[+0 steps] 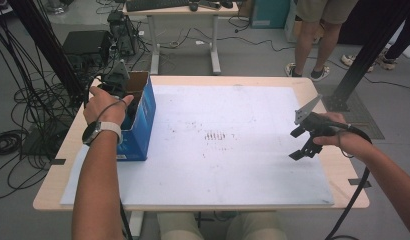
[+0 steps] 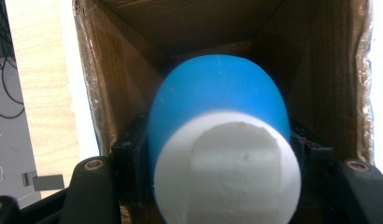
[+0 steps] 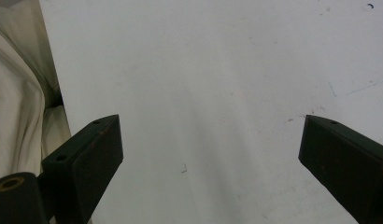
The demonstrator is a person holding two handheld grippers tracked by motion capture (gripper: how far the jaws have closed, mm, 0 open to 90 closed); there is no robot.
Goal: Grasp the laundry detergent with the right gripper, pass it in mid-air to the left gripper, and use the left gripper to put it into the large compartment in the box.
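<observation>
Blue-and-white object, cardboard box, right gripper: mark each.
blue-and-white object (image 2: 217, 98), left gripper view, on its blue body.
cardboard box (image 1: 143, 112), high view, on its blue outer side wall.
right gripper (image 1: 304, 145), high view, midway between its fingertips.

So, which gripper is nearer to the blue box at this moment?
Left. The left gripper is above the open top of the blue box, gripping a blue and white object. The right gripper hovers open far across the white mat.
</observation>
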